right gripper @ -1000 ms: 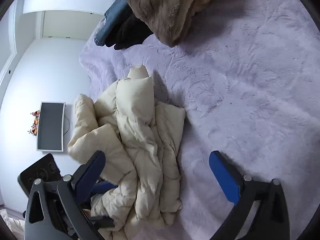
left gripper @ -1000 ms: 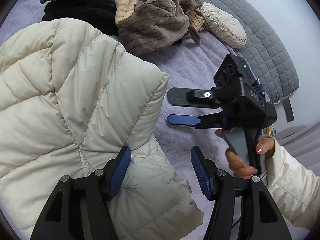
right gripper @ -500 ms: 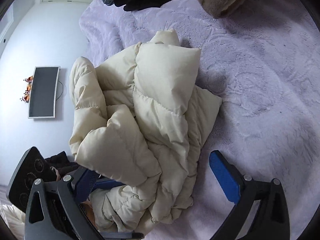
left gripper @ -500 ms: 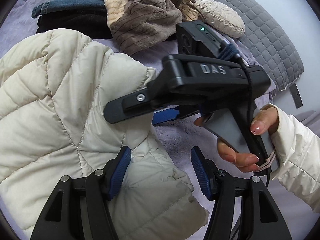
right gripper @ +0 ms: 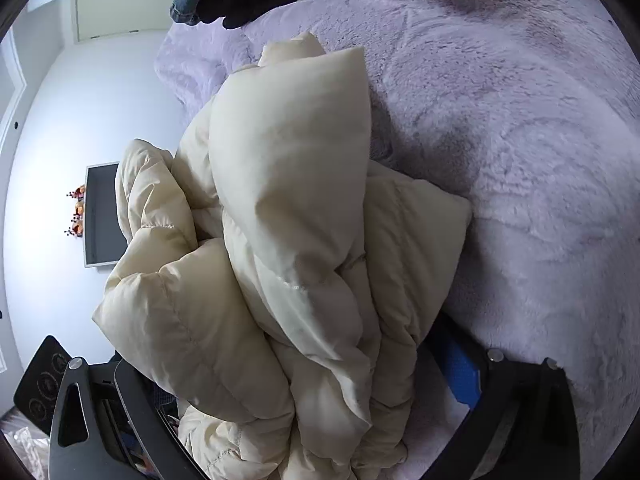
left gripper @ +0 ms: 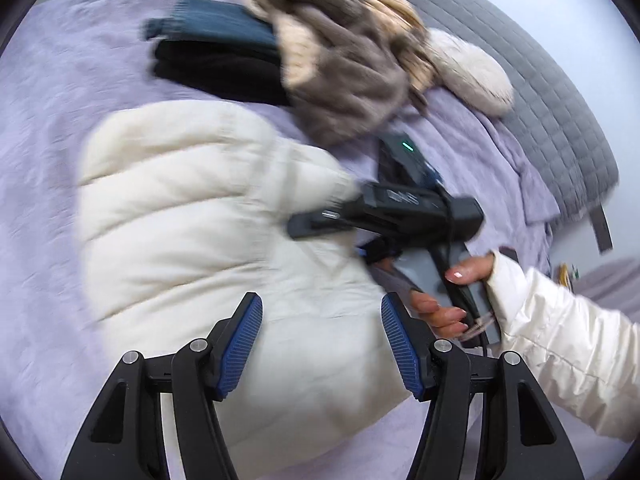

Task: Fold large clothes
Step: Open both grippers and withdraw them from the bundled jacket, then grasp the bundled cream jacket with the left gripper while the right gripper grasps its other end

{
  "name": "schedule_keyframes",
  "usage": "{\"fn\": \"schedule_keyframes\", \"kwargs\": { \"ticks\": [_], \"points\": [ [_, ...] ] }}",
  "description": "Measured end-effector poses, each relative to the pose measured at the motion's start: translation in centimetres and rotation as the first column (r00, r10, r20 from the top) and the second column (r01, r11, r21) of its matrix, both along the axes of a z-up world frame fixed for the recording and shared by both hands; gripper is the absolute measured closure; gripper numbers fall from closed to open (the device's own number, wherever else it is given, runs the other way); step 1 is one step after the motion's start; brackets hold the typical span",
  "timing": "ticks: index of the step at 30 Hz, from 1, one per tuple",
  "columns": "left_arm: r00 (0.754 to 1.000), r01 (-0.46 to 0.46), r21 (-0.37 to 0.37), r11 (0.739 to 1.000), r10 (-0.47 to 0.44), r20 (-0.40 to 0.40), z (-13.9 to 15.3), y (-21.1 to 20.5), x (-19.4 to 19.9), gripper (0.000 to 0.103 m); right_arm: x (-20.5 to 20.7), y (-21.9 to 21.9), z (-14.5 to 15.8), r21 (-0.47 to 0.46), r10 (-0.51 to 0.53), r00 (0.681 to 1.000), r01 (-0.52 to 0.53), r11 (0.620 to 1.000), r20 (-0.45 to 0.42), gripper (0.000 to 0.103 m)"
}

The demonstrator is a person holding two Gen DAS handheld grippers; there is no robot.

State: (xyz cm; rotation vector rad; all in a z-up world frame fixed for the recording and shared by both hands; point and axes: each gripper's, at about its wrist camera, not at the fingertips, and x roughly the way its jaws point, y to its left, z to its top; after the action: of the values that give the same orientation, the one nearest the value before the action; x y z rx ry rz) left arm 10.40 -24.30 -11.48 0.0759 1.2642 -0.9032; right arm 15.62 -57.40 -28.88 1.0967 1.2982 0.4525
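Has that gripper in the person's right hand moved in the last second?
Yes. In the left wrist view the right gripper has pushed in over the cream puffer jacket, leaving the lilac blanket beside it.

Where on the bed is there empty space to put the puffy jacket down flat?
The blanket lies bare right of the jacket in the right wrist view, and left of it in the left wrist view. The top is crowded with the pile of clothes.

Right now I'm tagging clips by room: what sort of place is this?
Most likely a bedroom: a bed with a lilac fleece blanket, a grey quilted cover, and a wall-mounted screen.
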Motion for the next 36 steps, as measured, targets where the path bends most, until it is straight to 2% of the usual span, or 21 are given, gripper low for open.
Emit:
{"fn": "schedule_keyframes", "kwargs": {
  "ticks": [3, 5, 8, 11, 16, 20, 24, 27, 28, 36],
  "points": [
    [0.988, -0.153, 0.026, 0.988, 0.153, 0.008, 0.7, 4.7, 2.5, 0.014, -0.4, -0.2, 0.0, -0.004, -0.003, 1.0, 0.003, 1.0, 0.007, 0.0],
    [0.972, -0.233, 0.058, 0.971, 0.233, 0.015, 0.5, 7.4, 3.9, 0.013, -1.0, -0.2, 0.2, -0.006, -0.002, 1.0, 0.002, 1.0, 0.011, 0.0],
    [0.95, -0.309, 0.076, 0.948, 0.311, -0.022, -0.8, 10.3, 6.0, 0.013, -2.5, -1.2, 0.7, -0.01, -0.002, 1.0, 0.002, 1.0, 0.011, 0.0],
    [0.944, -0.314, 0.094, 0.945, 0.321, -0.073, -3.2, 11.4, 7.5, 0.013, -2.6, -1.2, 0.9, -0.016, -0.003, 1.0, 0.003, 1.0, 0.011, 0.0],
    [0.944, -0.275, 0.046, 0.96, 0.279, -0.173, -7.0, 10.7, 8.9, 0.014, -3.7, -1.5, 1.6, -0.023, -0.002, 1.0, 0.003, 1.0, 0.017, 0.0],
    [0.942, -0.262, -0.022, 0.965, 0.25, -0.224, -8.5, 9.9, 9.5, 0.013, -3.7, -1.4, 1.8, -0.026, -0.005, 1.0, 0.005, 1.0, 0.021, 0.0],
    [0.945, -0.233, -0.056, 0.971, 0.213, -0.248, -9.3, 8.5, 9.4, 0.013, -4.0, -1.1, 2.0, -0.034, -0.005, 1.0, 0.005, 0.999, 0.022, 0.0],
    [0.948, -0.219, -0.058, 0.974, 0.198, -0.25, -9.8, 6.8, 9.3, 0.013, -4.2, -0.8, 2.3, -0.047, -0.008, 1.0, 0.008, 0.999, 0.015, 0.0],
    [0.949, -0.217, -0.054, 0.975, 0.198, -0.244, -10.0, 6.3, 9.2, 0.01, -4.3, -0.7, 2.4, -0.052, -0.01, 1.0, 0.01, 0.999, 0.012, 0.0],
    [0.955, -0.233, 0.029, 0.972, 0.234, -0.181, -10.2, 3.7, 8.5, 0.008, -4.9, 0.0, 3.5, -0.1, -0.04, 0.999, 0.038, 0.994, -0.023, 0.0]
  ]
}}
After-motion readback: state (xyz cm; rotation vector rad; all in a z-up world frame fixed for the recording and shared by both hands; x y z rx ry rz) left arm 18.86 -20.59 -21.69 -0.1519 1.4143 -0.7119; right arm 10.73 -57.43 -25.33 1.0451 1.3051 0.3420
